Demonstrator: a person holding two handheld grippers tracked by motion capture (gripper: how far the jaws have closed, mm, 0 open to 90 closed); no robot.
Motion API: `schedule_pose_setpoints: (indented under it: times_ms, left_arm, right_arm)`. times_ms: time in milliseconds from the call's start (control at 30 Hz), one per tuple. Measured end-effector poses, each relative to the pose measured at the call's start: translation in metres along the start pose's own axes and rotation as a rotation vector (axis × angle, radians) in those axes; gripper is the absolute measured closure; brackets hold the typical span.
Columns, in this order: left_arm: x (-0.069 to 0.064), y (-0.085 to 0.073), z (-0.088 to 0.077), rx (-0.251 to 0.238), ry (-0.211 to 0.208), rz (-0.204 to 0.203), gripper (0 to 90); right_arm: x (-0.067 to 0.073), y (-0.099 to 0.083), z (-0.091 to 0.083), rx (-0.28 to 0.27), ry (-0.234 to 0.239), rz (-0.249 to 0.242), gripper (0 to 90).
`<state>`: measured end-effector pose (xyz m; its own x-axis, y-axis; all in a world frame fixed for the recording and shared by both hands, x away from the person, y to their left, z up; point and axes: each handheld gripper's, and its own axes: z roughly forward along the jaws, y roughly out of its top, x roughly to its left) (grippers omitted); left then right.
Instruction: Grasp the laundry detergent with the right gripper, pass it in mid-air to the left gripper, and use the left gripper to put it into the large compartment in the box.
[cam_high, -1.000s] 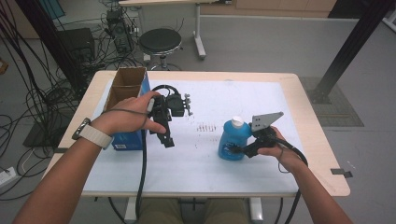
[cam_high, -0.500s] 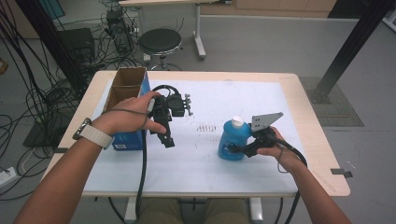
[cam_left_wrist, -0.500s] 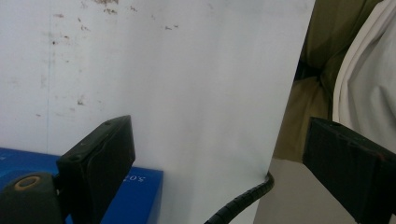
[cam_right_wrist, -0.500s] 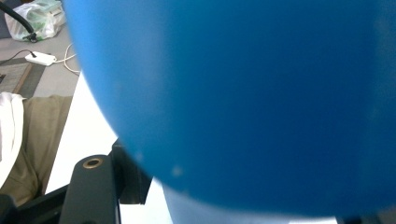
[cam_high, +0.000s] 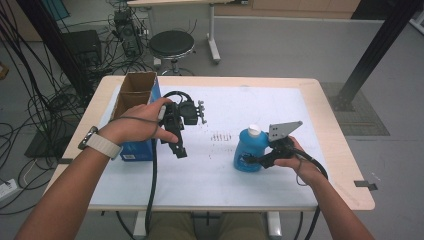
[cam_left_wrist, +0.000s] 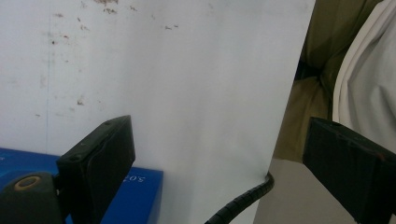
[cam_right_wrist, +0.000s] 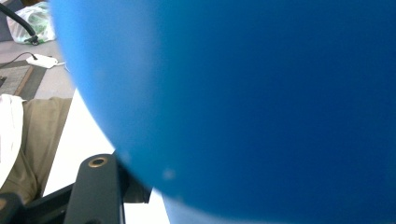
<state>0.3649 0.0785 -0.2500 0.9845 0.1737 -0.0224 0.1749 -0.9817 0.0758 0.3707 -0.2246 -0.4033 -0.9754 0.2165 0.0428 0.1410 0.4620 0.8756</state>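
Observation:
A blue bottle (cam_high: 247, 147) with a white cap stands upright on the white mat, right of centre. My right gripper (cam_high: 253, 161) comes at it low from the right, and its jaws have just been closing with the bottle between them. In the right gripper view the bottle (cam_right_wrist: 257, 102) is pressed close and one black finger (cam_right_wrist: 95, 186) lies against its side. My left gripper (cam_high: 178, 150) is held beside a blue box (cam_high: 137, 150), jaws pointing back toward the person. In the left gripper view the left gripper (cam_left_wrist: 219, 135) is open over bare mat with nothing between the jaws.
The blue box has an open cardboard top (cam_high: 135, 95) and stands at the table's left edge. The white mat (cam_high: 225, 185) covers most of the wooden table (cam_high: 345, 165). A stool (cam_high: 171, 44) and cables (cam_high: 45, 105) lie beyond the far side, a black post (cam_high: 372, 50) at the right.

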Motion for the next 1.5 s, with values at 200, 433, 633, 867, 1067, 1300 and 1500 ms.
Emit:
schedule_pose_setpoints:
  times_ms: [200, 433, 633, 867, 1067, 1300, 1500]
  left_arm:
    - [0.0001, -0.0002, -0.0004, 0.006, -0.001, -0.001, 9.8]
    - [0.0005, -0.0011, -0.0003, -0.001, 0.001, -0.002, 9.8]
    - [0.0, -0.0003, -0.0002, -0.001, 0.0, 0.0, 9.8]
    - [0.0002, 0.0004, 0.0003, -0.001, -0.002, 0.001, 9.8]
    - [0.0004, 0.0002, 0.0003, -0.002, -0.002, 0.002, 9.8]
    - [0.0009, -0.0003, -0.0001, -0.003, -0.002, 0.002, 9.8]
    - [0.0009, 0.0, 0.0, -0.003, -0.002, 0.004, 9.8]
  right_arm:
    - [-0.0002, -0.0001, 0.0011, -0.001, 0.004, -0.005, 39.0]
    - [-0.0006, -0.0002, 0.0013, -0.004, 0.011, -0.01, 41.1]
    - [-0.0009, -0.0013, 0.0014, -0.013, 0.01, -0.008, 41.4]
    - [-0.001, -0.0024, 0.0016, -0.024, 0.012, -0.013, 41.5]
    - [-0.0019, -0.0027, 0.0015, -0.025, 0.019, -0.021, 41.7]
    - [-0.0022, -0.0029, 0.0016, -0.026, 0.024, -0.012, 42.2]
    - [-0.0029, -0.0022, 0.0015, -0.02, 0.028, -0.014, 42.9]
